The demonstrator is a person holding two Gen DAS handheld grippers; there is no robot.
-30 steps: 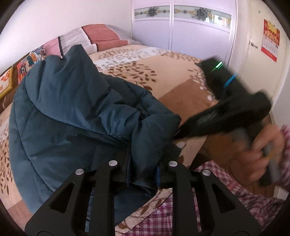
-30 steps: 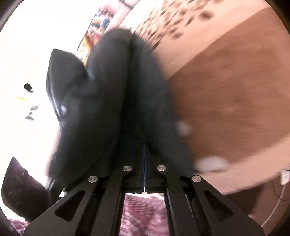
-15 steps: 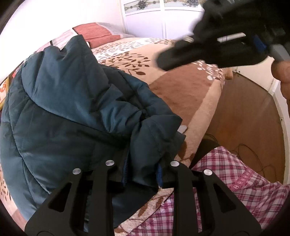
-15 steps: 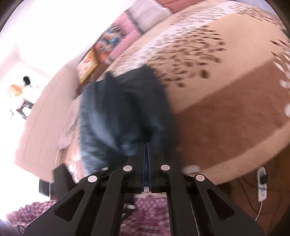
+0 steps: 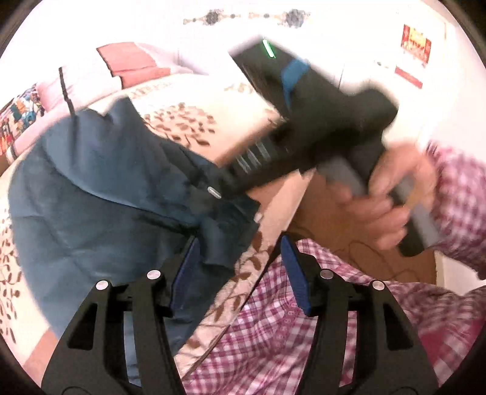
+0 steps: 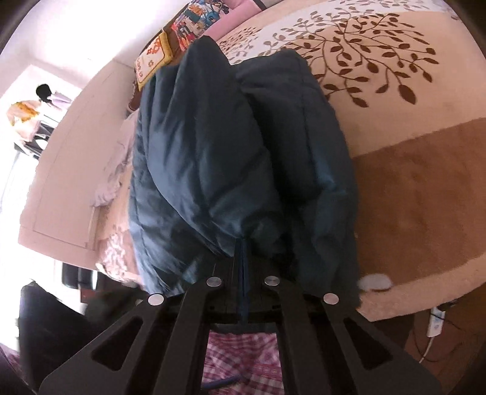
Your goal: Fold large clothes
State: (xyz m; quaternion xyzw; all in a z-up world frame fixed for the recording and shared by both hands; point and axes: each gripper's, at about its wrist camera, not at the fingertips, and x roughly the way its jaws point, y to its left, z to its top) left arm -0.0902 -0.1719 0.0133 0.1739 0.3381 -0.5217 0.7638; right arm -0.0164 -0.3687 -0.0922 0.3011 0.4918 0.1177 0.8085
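Note:
A dark blue puffy jacket (image 5: 100, 197) lies on the bed (image 5: 188, 121) with a leaf-patterned cover. My left gripper (image 5: 240, 264) is open, its blue pads apart, with the jacket's edge just beyond the left pad. My right gripper (image 6: 241, 255) is shut on a fold of the jacket (image 6: 218, 158), which bulges up in front of it. In the left wrist view the right gripper's body (image 5: 319, 121) reaches in from the right, held by a hand, with its tip at the jacket.
Pillows (image 5: 133, 63) lie at the head of the bed. A white wardrobe (image 5: 249, 18) stands behind. Bare brown floor (image 6: 425, 346) with a power strip (image 6: 436, 322) lies beside the bed. My plaid-clad body (image 5: 288, 334) is close below.
My left gripper has opened and let go of the jacket. My right gripper has swung across and back down to the jacket, still shut on its fold.

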